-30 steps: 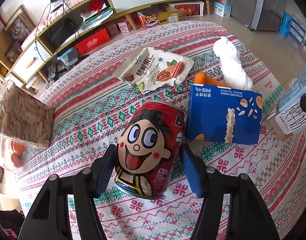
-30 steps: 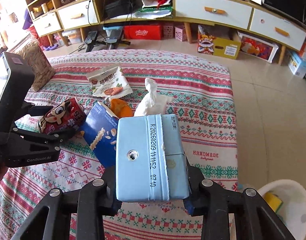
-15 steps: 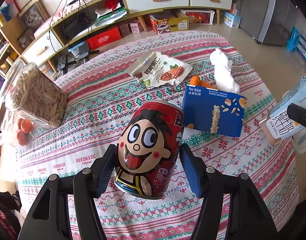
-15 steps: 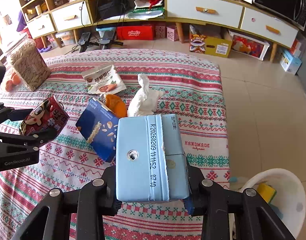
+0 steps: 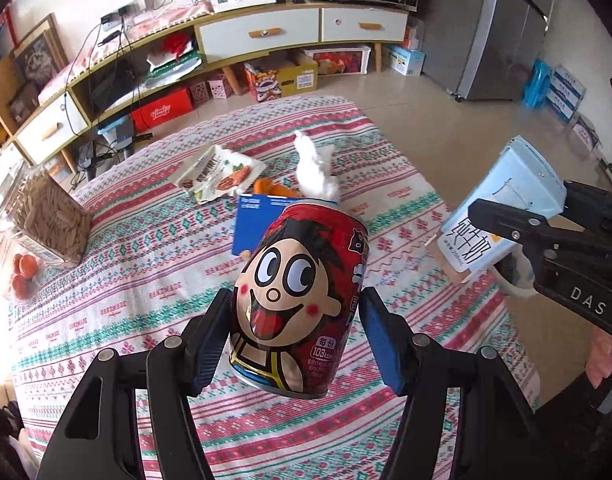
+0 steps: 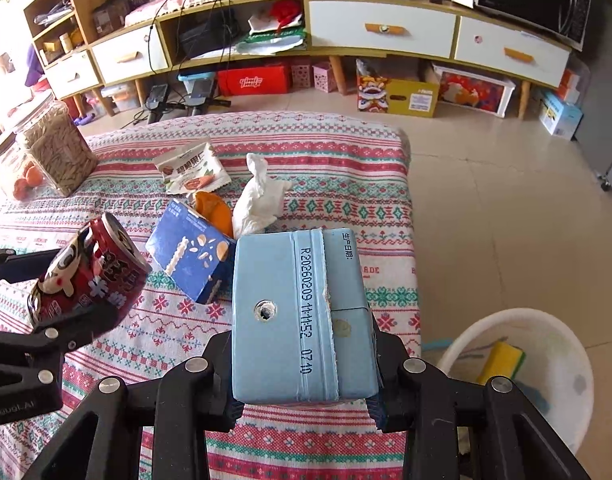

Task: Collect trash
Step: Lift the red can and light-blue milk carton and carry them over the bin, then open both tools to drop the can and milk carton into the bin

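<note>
Our left hand-held gripper [image 5: 295, 330] is clamped on the red cartoon-face can [image 5: 299, 300], held tilted above the patterned desk [image 5: 145, 264], while our right hand-held gripper [image 6: 301, 376] is clamped on the pale blue milk carton [image 6: 297, 312] — also lifted clear of the cloth. Ahead of both, on the desk, lie a blue snack box [image 6: 187, 254], an orange peel [image 6: 213, 210], a crumpled white tissue [image 6: 257, 196] and a nut packet [image 6: 191, 172] — and below and right of the right hand-held gripper stands a white bin [image 6: 522, 364] on the floor.
</note>
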{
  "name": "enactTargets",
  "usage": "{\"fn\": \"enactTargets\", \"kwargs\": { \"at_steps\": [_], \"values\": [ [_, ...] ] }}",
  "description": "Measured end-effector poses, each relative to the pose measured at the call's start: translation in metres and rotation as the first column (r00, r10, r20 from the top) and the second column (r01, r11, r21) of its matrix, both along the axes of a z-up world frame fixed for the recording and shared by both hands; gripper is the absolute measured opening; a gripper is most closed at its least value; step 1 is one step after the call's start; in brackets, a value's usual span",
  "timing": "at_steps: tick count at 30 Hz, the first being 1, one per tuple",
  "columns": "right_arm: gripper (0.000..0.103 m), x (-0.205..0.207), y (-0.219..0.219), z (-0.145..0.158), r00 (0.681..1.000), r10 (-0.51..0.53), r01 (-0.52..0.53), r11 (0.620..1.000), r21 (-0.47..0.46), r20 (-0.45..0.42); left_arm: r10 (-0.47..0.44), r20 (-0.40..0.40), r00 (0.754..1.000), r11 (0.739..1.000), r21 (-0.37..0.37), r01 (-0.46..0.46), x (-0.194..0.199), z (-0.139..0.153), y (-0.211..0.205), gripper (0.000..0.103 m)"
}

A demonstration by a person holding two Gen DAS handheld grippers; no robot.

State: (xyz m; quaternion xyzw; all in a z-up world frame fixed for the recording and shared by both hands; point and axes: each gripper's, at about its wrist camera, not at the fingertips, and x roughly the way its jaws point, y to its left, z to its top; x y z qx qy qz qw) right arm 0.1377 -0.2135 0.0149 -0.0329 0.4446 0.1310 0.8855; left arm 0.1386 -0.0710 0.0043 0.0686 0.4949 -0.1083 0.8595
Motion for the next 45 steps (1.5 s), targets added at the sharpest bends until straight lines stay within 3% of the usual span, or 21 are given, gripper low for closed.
{"fn": "enactTargets", "kwargs": {
  "at_steps": [6, 17, 22, 25, 30, 38, 45],
  "values": [
    [0.041, -0.018, -0.02, 0.01, 0.999, -0.016, 0.016, 1.0, -0.002, 0.039, -0.054, 0.004, 0.999, 0.998, -0.019, 0.054, -0.016, 0.001, -0.029, 0.066],
    [0.041, -0.036, -0.043, 0.026, 0.995, -0.043, 0.045, 0.999, -0.019, 0.086, -0.05, -0.02, 0.999, 0.996, -0.078, 0.049, -0.029, -0.005, -0.063, 0.066],
    [0.041, -0.04, -0.08, 0.038, 0.986, -0.12, 0.123, 0.992, -0.016, 0.118, -0.078, -0.036, 0.996, 0.989, -0.13, 0.073, -0.036, -0.004, -0.08, 0.066],
    [0.041, -0.042, -0.119, 0.047, 0.97, -0.206, 0.203, 0.979, 0.034, 0.132, -0.096, -0.041, 0.995, 0.986, -0.143, 0.089, -0.038, -0.005, -0.093, 0.066],
    [0.041, -0.045, -0.173, 0.046, 0.93, -0.355, 0.346, 0.933, 0.097, 0.094, -0.132, -0.074, 0.988, 0.972, -0.205, 0.115, -0.034, -0.013, -0.124, 0.066],
    [0.041, -0.037, -0.202, 0.023, 0.887, -0.462, 0.462, 0.887, 0.009, -0.013, -0.203, -0.154, 0.967, 0.944, -0.293, 0.151, -0.014, -0.035, -0.195, 0.067],
    [0.042, -0.03, -0.213, 0.012, 0.886, -0.462, 0.461, 0.887, -0.035, -0.035, -0.191, -0.208, 0.959, 0.945, -0.303, 0.122, 0.011, -0.058, -0.23, 0.067]
  ]
}}
